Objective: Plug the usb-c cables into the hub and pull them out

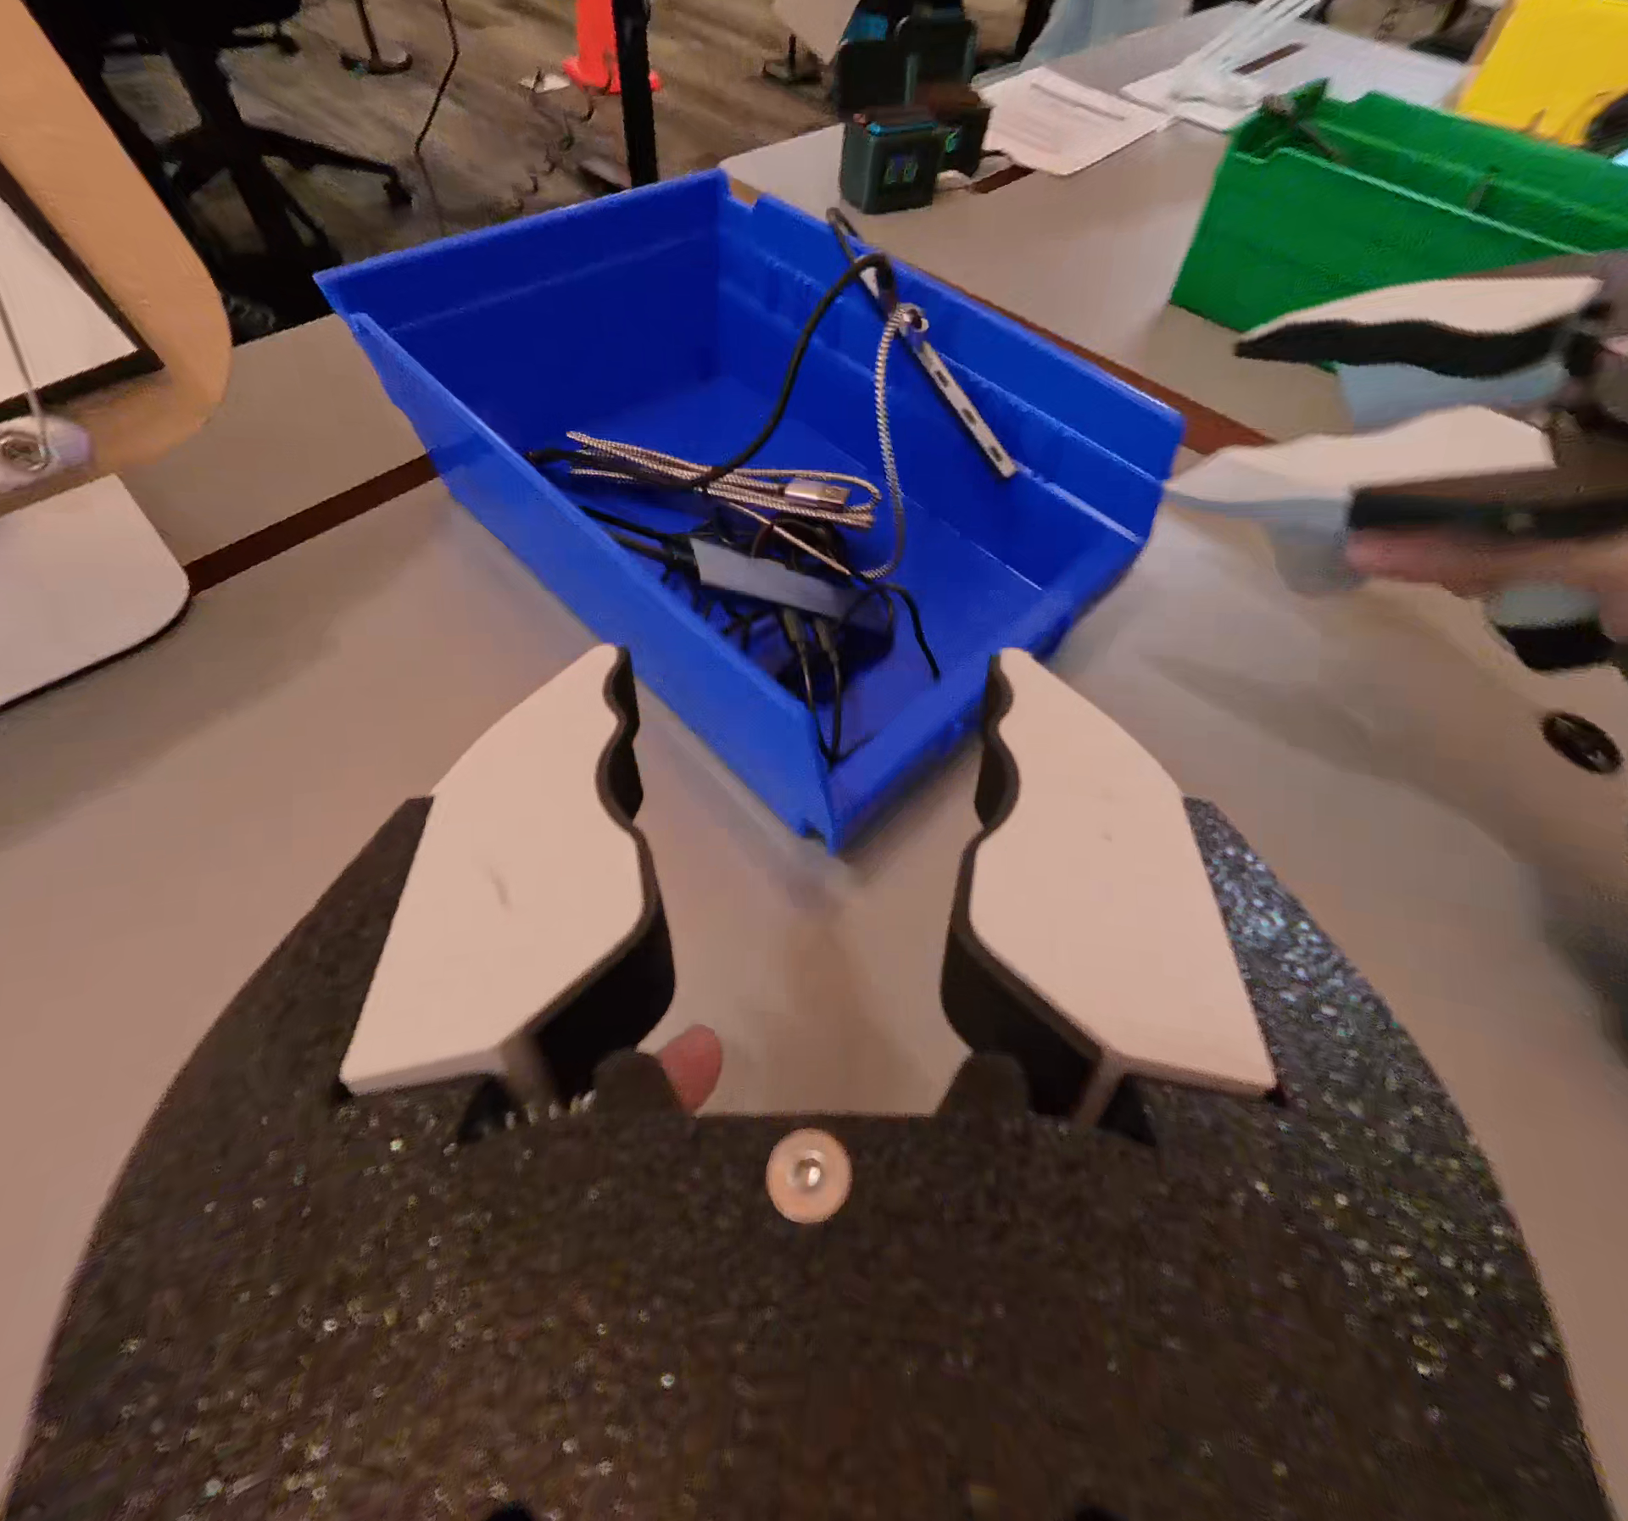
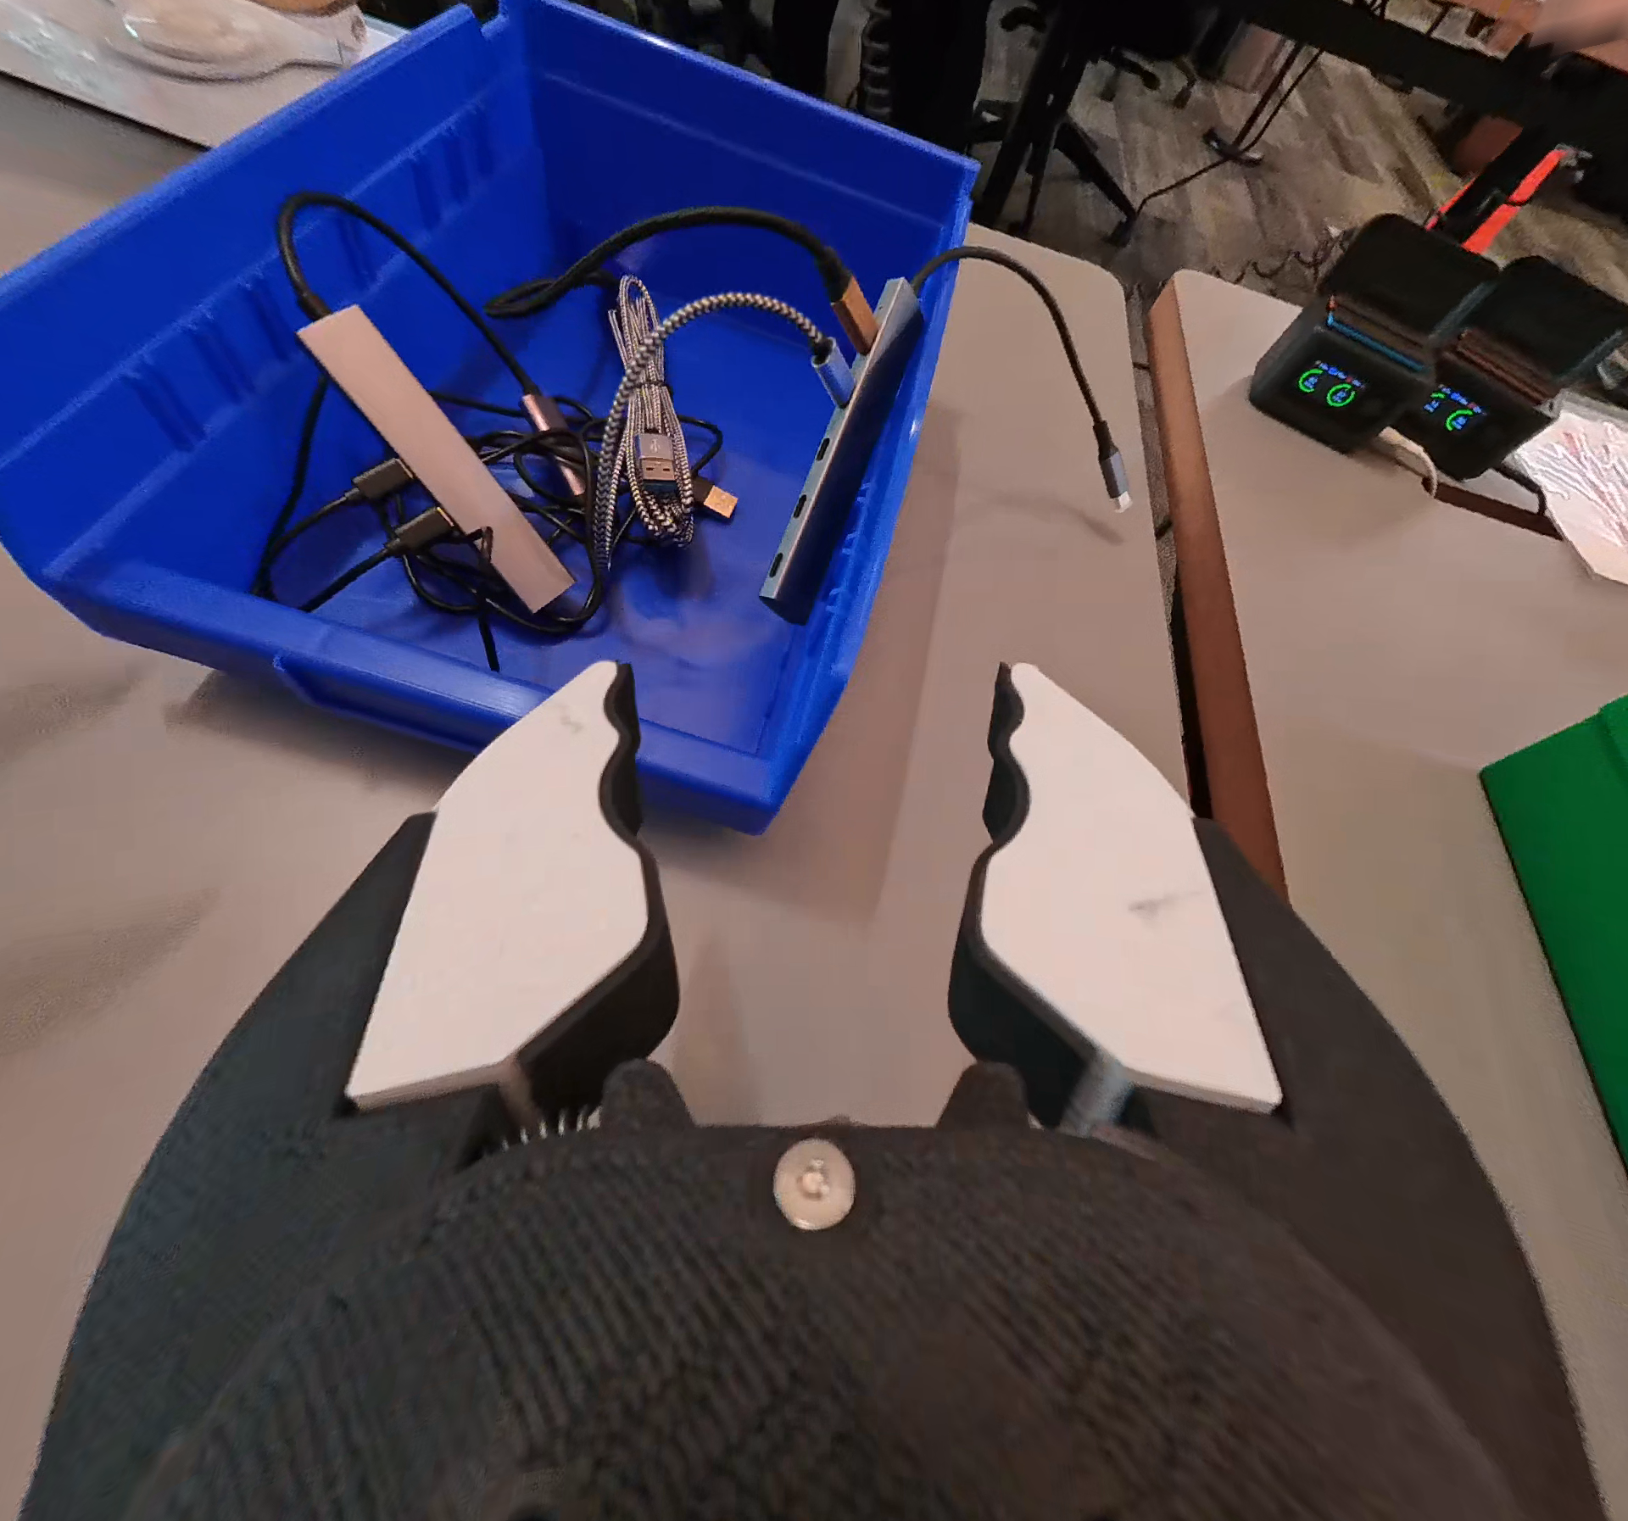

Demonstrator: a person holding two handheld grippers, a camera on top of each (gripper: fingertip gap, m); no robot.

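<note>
A blue bin (image 1: 546,457) (image 2: 176,598) on the grey table holds two slim grey hubs and a tangle of cables. One hub (image 2: 841,457) (image 1: 965,400) leans on the bin's right wall with a braided cable (image 2: 705,316) and a black cable (image 2: 705,223) plugged in; its own lead (image 2: 1057,334) hangs outside the bin. The other hub (image 2: 432,439) (image 1: 766,580) lies on black cables (image 2: 396,545). My left gripper (image 1: 806,686) is open and empty at the bin's near corner. My right gripper (image 2: 815,704) (image 1: 1233,422) is open and empty just short of the bin.
A green bin (image 1: 1374,228) (image 2: 1568,862) stands to the right, a yellow box (image 1: 1559,52) behind it. Two dark charger cases (image 2: 1392,360) (image 1: 907,149) and papers (image 1: 1075,113) sit beyond. A table seam (image 2: 1207,598) runs right of the blue bin. An orange cone (image 1: 595,8) stands on the floor.
</note>
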